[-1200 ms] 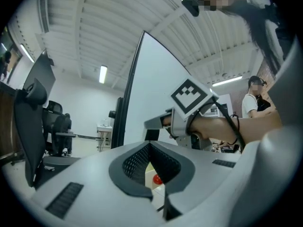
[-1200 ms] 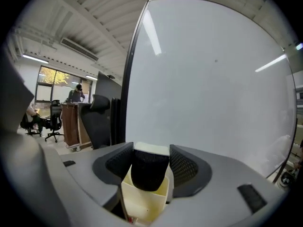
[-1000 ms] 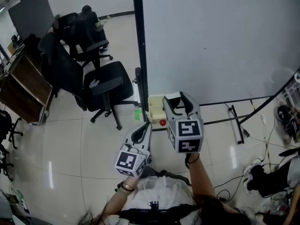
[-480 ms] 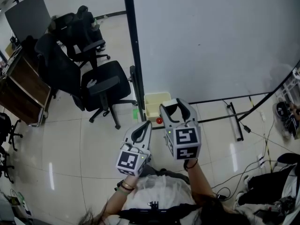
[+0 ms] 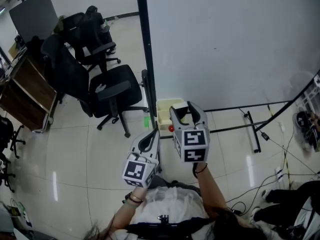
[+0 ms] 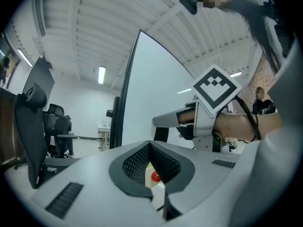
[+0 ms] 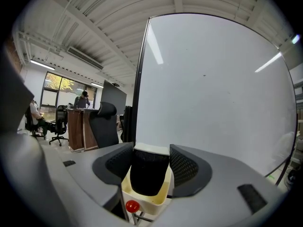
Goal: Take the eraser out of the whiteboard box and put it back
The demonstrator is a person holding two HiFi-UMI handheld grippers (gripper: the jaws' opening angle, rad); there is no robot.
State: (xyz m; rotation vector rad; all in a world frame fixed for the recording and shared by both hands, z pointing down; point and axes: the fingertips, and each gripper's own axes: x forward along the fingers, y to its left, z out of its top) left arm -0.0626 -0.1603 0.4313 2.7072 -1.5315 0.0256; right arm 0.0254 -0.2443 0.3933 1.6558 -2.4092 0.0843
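- Right gripper (image 7: 150, 151): jaws wide, pads against both sides of the eraser (image 7: 148, 176). It looks gripped.
- Eraser is upright, white back up, its lower end inside the box (image 7: 142, 206) by the whiteboard (image 7: 213, 89). Could be lifting out or putting back; can't tell which.
- Left gripper (image 6: 150, 144): jaws together, empty, held just short of the box, likely to stay out of the way.
- Red knob (image 7: 131, 205) sits under the box front.

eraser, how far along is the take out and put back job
Done: the right gripper has the eraser clamped between its fingers. In hand: it hangs at the mouth of the whiteboard box; coming out or going back, I cannot tell. Left: at least letting go of it inside. The left gripper is shut, empty.
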